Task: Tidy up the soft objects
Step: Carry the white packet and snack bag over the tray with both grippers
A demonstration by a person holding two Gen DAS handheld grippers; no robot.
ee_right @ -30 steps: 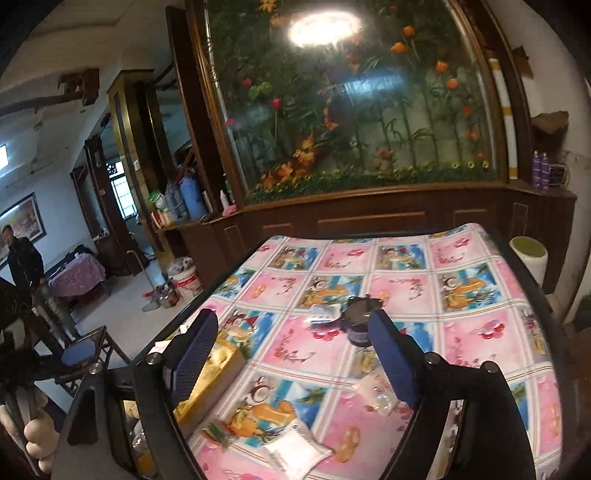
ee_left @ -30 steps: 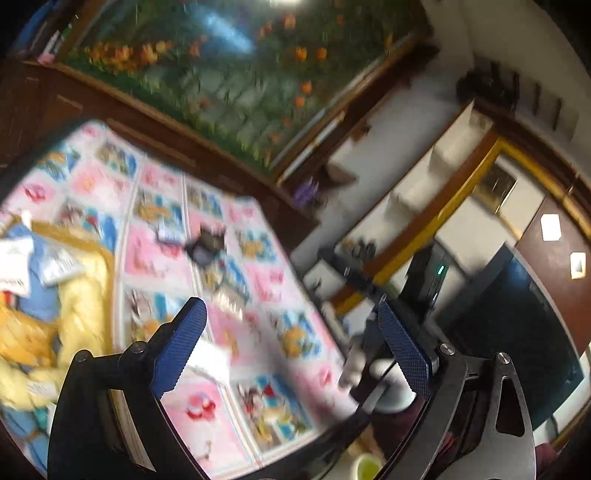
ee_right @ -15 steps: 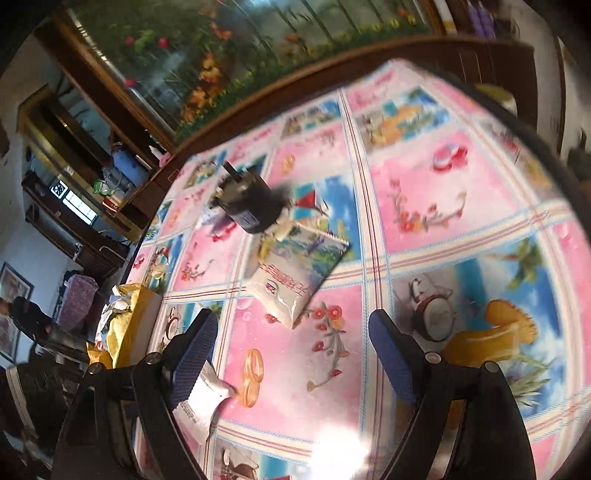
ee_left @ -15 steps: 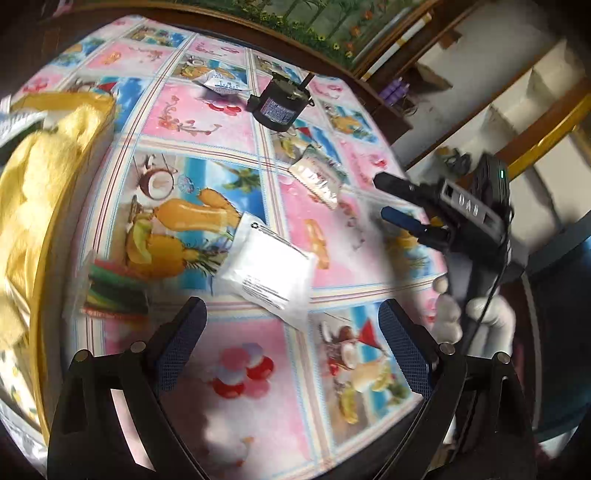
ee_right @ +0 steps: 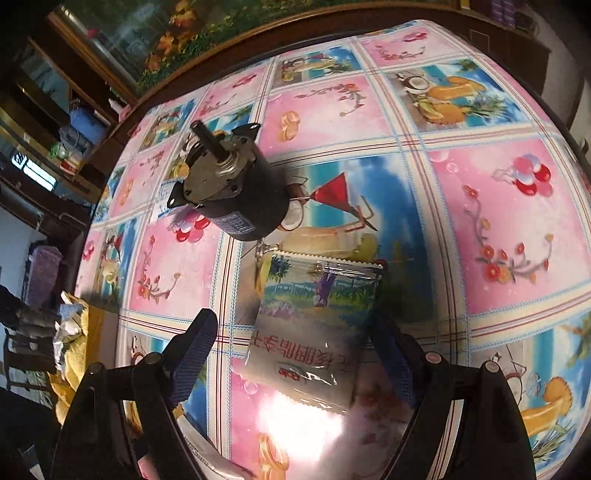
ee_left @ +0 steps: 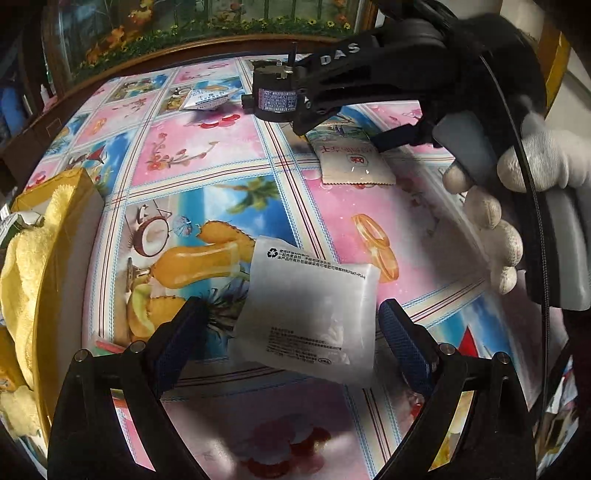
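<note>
- The left gripper point(ee_left: 290, 330) hangs low over the table with its blue-padded fingers point(ee_left: 400, 339) spread wide apart; the white translucent pouch point(ee_left: 308, 314) lies flat between them, touching neither pad as far as the left wrist view shows.
- The right gripper point(ee_right: 291, 349) is likewise spread, its fingers point(ee_right: 192, 350) standing to either side of the printed snack packet point(ee_right: 314, 325) — the left pad is clearly apart from it, while the right pad sits just at the packet's edge and contact cannot be told.
- In the left wrist view the same packet point(ee_left: 351, 162) lies beyond the white pouch, under the tips of the right gripper point(ee_left: 314, 107), which a white-gloved hand point(ee_left: 517, 192) holds.
- A dark cylindrical motor point(ee_right: 229, 188) with a short shaft stands just past the packet's far end, near it but not clearly touching.
- A small white sachet point(ee_left: 205, 99) lies farther back on the table, beside the motor point(ee_left: 275, 96).
- At the left edge a yellow box point(ee_left: 55, 206) holds yellow fluffy cloth point(ee_left: 26, 266) — it stands well apart from both pouches.
- The table wears a glossy checked tablecloth point(ee_right: 498, 221) of pink flower squares and blue tropical-drink squares.
- Behind the table runs a dark wooden cabinet with a large glass panel of flowers and greenery point(ee_left: 207, 26).
</note>
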